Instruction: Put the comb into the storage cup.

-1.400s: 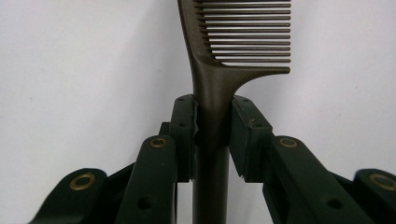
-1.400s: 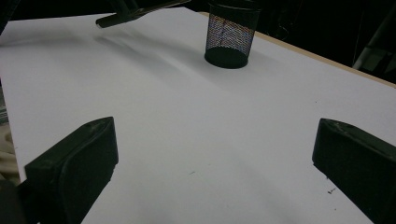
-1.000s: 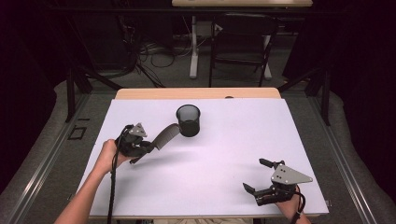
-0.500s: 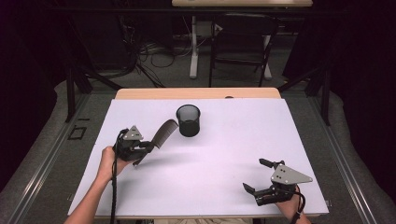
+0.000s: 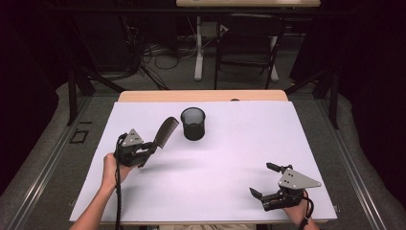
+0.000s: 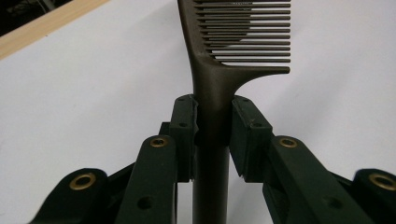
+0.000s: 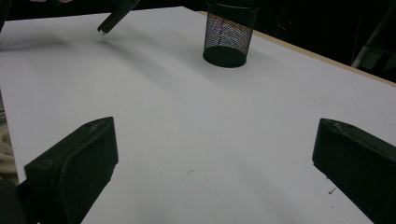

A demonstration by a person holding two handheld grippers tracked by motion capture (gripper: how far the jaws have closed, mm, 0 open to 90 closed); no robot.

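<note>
A dark comb [image 5: 165,132] is held above the white table, tilted up and to the right toward a black mesh cup [image 5: 193,123]. My left gripper [image 5: 148,152] is shut on the comb's handle [image 6: 212,109], and the comb's teeth [image 6: 247,35] point right in the left gripper view. The mesh cup stands upright at the table's far middle, and it also rises at the top of the right gripper view as the cup [image 7: 227,33]. My right gripper [image 5: 264,182] rests near the front right edge, open with nothing between its fingers [image 7: 74,163].
The white table top [image 5: 225,163] has a wooden strip [image 5: 201,96] along its far edge. Chairs, cables and a table leg stand on the floor beyond. The comb's handle end [image 7: 112,21] shows at the top left of the right gripper view.
My left gripper has lifted and swung the comb from nearly level to a steeper upward tilt, with its tip nearer the cup. The right gripper has stayed still.
</note>
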